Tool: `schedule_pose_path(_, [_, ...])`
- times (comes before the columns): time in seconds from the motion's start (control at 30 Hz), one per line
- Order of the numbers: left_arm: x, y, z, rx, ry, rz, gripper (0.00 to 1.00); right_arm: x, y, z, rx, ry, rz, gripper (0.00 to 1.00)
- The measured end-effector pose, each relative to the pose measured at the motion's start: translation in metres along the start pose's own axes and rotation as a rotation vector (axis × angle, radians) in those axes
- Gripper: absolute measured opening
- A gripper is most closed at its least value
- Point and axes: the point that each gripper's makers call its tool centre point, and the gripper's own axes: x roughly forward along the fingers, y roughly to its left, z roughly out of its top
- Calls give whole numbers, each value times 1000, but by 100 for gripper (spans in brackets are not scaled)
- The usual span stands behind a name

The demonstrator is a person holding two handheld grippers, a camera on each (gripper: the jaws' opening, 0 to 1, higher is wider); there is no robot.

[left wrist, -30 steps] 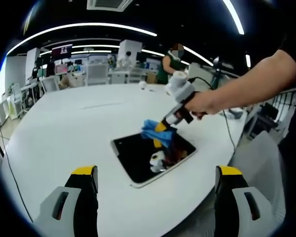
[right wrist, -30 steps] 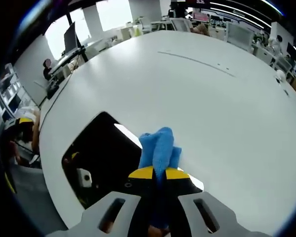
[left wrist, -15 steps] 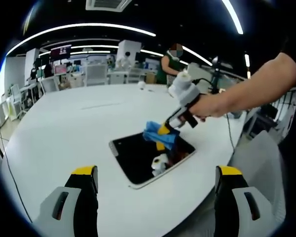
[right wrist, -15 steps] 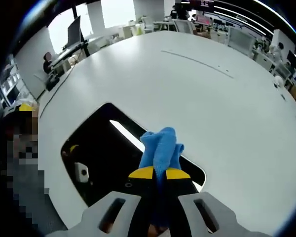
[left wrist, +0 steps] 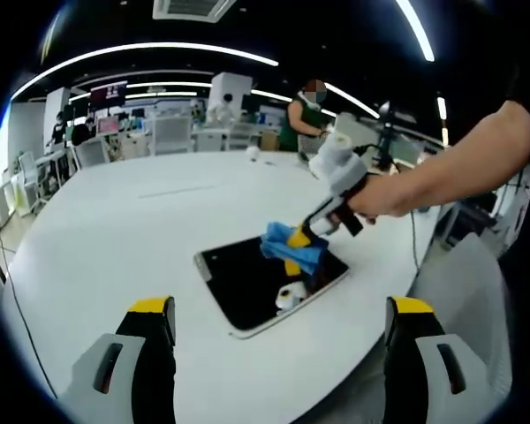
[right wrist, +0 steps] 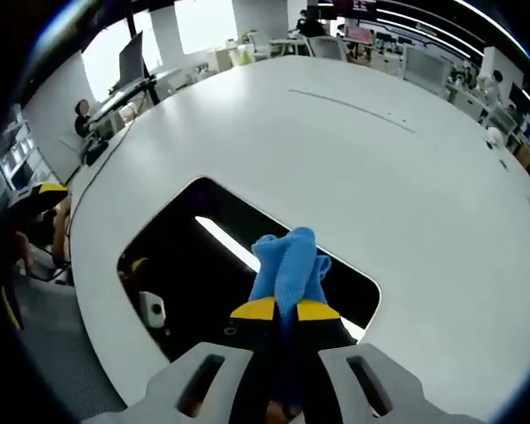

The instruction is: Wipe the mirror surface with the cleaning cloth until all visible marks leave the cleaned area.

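Since a second ago the right gripper (left wrist: 293, 238) has drawn its blue cleaning cloth (right wrist: 287, 259) a little toward the mirror's far right corner in the left gripper view, the holding hand (left wrist: 382, 196) sitting slightly higher and further right; in the right gripper view more of the dark glass now shows around the cloth than before. The one mirror (left wrist: 261, 281), a rounded rectangular slab, lies flat on the big white table (left wrist: 115, 230), and the cloth is bunched over its right part, whether pressed onto the glass or just above it is hard to say. The right gripper's yellow-tipped jaws stand together, clamped on the cloth's folds. The left gripper (left wrist: 281, 322) hangs well short of the mirror, its two jaws wide apart with nothing between them. Any marks on the glass cannot be made out: the surface reads as black with a reflected ceiling light strip (right wrist: 223, 244) and a small white reflection of gripper hardware. The cloth's lower part is hidden between the jaws in the right gripper view. There is one cloth, one mirror and two grippers.
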Motion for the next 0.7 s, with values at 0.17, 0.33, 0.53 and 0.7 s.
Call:
schedule_pose_path(0.17, [0, 1, 0, 3, -1, 0, 99, -4, 6, -6, 28, -20, -3, 1])
schedule_pose_path(0.33, [1, 0, 1, 4, -1, -4, 99, -7, 13, -13, 29, -27, -2, 1])
schedule_pose_path(0.53, [4, -3, 2, 10, -3, -15, 99, -11, 18, -19, 55, -40, 2, 1])
schedule_pose_path(0.7, [4, -4, 3, 15, -1, -23, 99, -15, 24, -25, 60, -44, 5, 1])
